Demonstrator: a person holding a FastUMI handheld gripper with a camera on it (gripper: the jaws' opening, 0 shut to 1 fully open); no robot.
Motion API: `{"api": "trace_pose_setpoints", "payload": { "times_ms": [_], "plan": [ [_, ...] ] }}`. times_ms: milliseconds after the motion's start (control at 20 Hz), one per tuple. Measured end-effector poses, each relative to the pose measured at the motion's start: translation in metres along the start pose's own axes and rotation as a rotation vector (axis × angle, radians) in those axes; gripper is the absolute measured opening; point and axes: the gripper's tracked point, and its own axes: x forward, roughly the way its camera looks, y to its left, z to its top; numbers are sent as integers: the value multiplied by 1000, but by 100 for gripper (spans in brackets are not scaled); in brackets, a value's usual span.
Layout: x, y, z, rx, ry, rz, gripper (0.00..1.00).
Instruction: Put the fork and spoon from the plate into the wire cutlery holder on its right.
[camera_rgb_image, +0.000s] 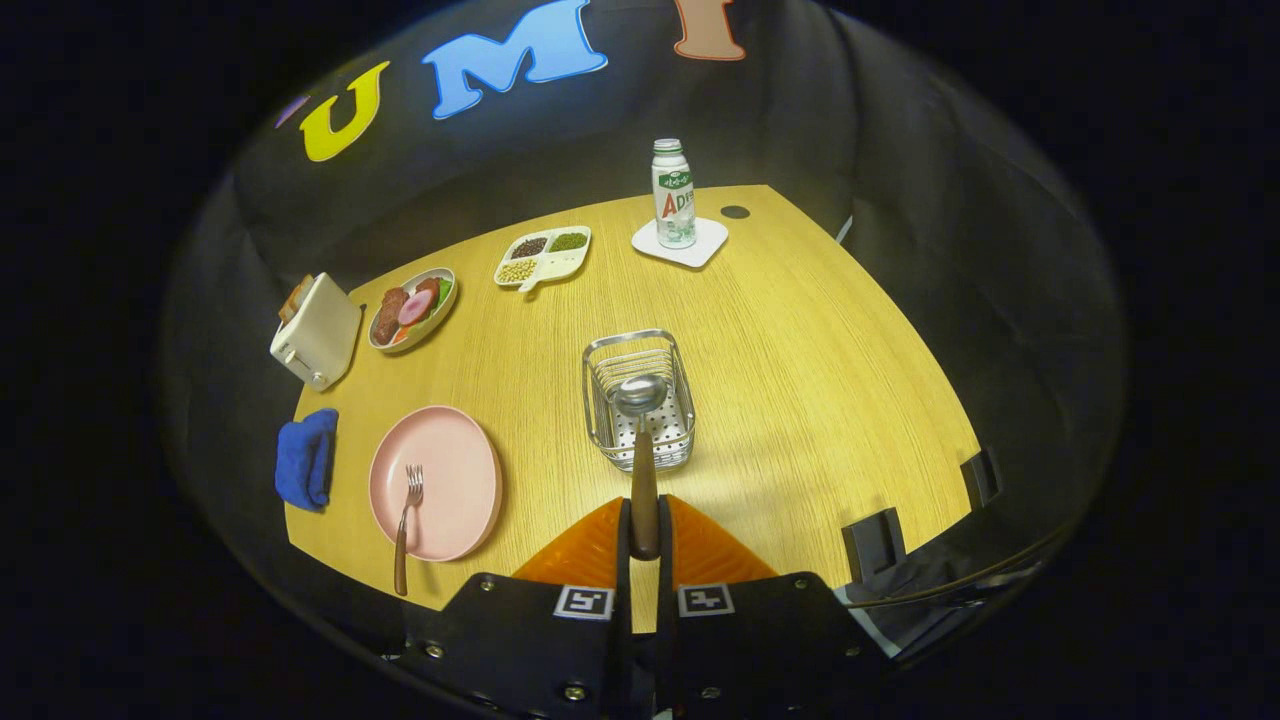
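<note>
Fingers (644, 530) closed narrow on the spoon (641, 440), both pressing its brown handle near the end, so the bowl juts forward along them. Spoon bowl showing over the holder (640, 400), seemingly above the opening; whether hanging over it or already dipped in, hard to tell. Gripped by the tail end probably to let the bowl go down first without the fingers fouling the wire rim. Holder standing upright on the table (800, 350), just ahead of the fingers and to the right of the plate (435, 480): wire walls, perforated floor, nothing else visible inside. Fork (405, 525) lying on the pink plate, tines pointing away, brown handle overhanging the near rim, which leaves it easy to pinch. Judged half done: spoon in transfer, fork yet to go. Next, likely a lowering of the spoon and a release once it rests inside; risk of the handle tipping against the rim or the light holder sliding. Farther off, well apart from the work: a divided tray (545, 257) with dark, green and pale beans in separate sections, a bowl (412, 308) of meat slices with some greens, a toaster (316, 330) with bread in its slot, a bottle (673, 195) on a white coaster (700, 252), and a blue cloth (306, 458) left of the plate.
</note>
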Motion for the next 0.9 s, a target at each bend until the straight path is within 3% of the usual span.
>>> {"api": "trace_pose_setpoints", "payload": {
  "times_ms": [450, 900],
  "plan": [
    [-6, 3, 13, -20, -46, 10, 16],
    [-9, 5, 17, -26, -69, 9, 16]
  ]
}}
